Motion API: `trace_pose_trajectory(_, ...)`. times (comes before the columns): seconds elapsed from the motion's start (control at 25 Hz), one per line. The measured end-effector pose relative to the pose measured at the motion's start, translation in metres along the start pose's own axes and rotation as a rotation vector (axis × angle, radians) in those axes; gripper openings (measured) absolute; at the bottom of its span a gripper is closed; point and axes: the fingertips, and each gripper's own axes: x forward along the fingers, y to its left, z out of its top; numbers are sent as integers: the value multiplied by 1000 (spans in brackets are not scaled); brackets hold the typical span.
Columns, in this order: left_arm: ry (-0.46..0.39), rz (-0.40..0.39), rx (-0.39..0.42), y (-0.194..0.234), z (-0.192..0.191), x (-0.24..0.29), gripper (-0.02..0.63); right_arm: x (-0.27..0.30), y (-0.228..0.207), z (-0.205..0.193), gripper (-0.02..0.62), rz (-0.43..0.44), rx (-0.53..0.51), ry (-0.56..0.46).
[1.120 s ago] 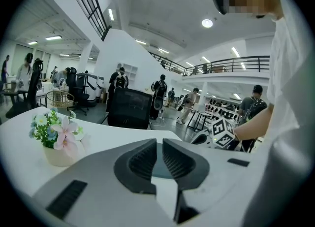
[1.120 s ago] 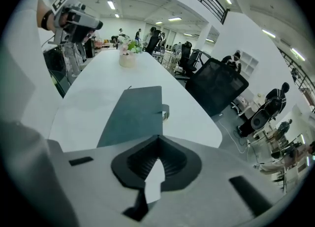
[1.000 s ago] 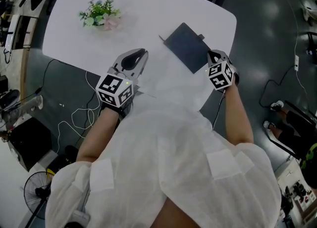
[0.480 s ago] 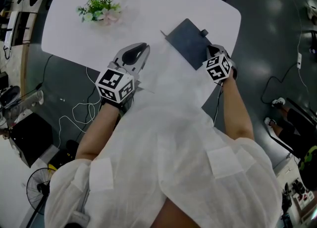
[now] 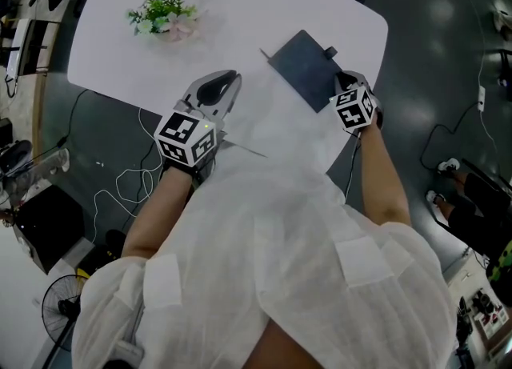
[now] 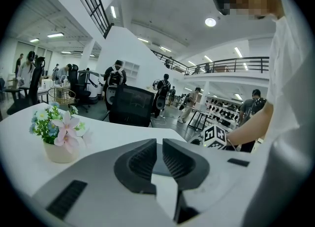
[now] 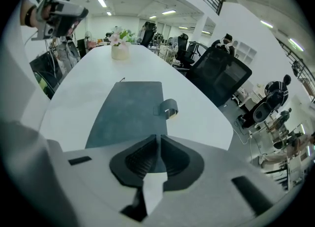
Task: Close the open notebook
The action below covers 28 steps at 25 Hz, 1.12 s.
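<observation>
The notebook [image 5: 302,71] lies flat on the white table [image 5: 240,15] with its dark grey cover up and a small band loop [image 7: 167,108] at its far right edge. My right gripper [image 5: 344,84] points steeply down at the notebook's [image 7: 130,110] near right corner. Its jaws [image 7: 159,140] are opening, with a thin slit between them, and I see nothing in it. My left gripper [image 5: 230,81] rests on the table left of the notebook. In the left gripper view its jaws [image 6: 159,145] stand almost together, gripping nothing.
A small pot of flowers [image 5: 162,19] stands at the table's far left, also seen in the left gripper view as flowers [image 6: 58,132]. A black office chair [image 7: 221,78] is beyond the table's right edge. Cables [image 5: 120,191] lie on the floor by the near left side.
My right gripper has sunk slightly toward the notebook's corner. The left gripper and the notebook have stayed where they were.
</observation>
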Motion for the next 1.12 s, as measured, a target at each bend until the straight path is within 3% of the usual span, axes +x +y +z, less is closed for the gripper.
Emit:
trace_pose_trajectory(0.2,-21,-10,11,-2,8,-2,34,-24,-10,6,32,-49,91,-61)
trace_pose_trajectory(0.68,-63,-61,47,-12,25,-4,34,-112,-36,23,34,-143,482,-349)
trace_pose_trajectory(0.8,-71,-64,55,-12,30,-6,34,-113,-37,25,45,-100,570,-391)
trace_pose_trajectory(0.88,-77,-56,55,-10,33,-8,34,-100,-36,27,100,-47,618,-386)
trace_pose_trajectory(1.12,-61,-31,38,-9,27,-14,34,-54,-33,41,101,79,710,-316)
